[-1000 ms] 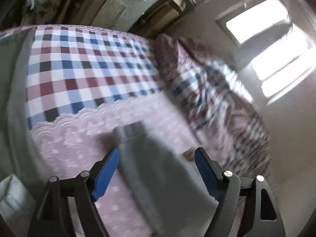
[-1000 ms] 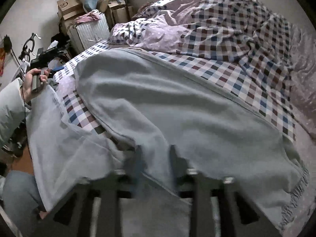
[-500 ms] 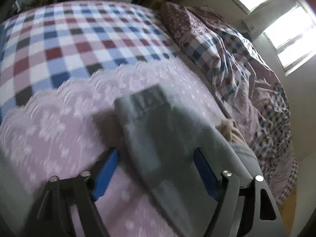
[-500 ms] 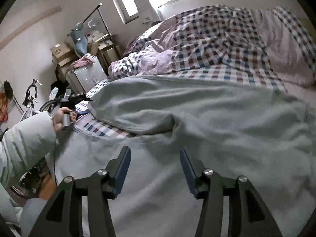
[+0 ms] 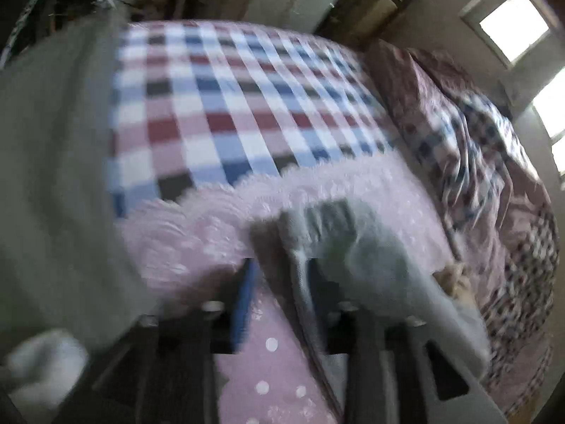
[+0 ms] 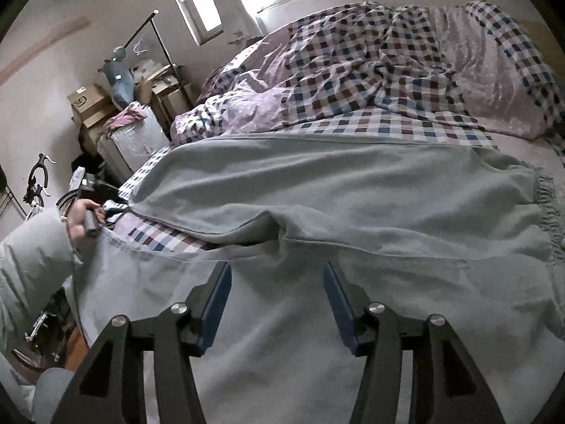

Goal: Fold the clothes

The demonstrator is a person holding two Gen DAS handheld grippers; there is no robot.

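Right wrist view: right hand-held gripper (image 6: 277,296) spread above grey garment (image 6: 353,190), rumpled checked duvet (image 6: 370,67) beyond.

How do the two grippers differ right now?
The left gripper is pinched shut on the grey garment, while the right gripper stands wide open, holding nothing. The left's view is motion-blurred; the right's is sharp. Both have blue pads.

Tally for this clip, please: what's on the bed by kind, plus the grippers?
Grey garment: 1
Crumpled checked duvet: 1
Grippers: 2, the left gripper and the right gripper
Total: 4
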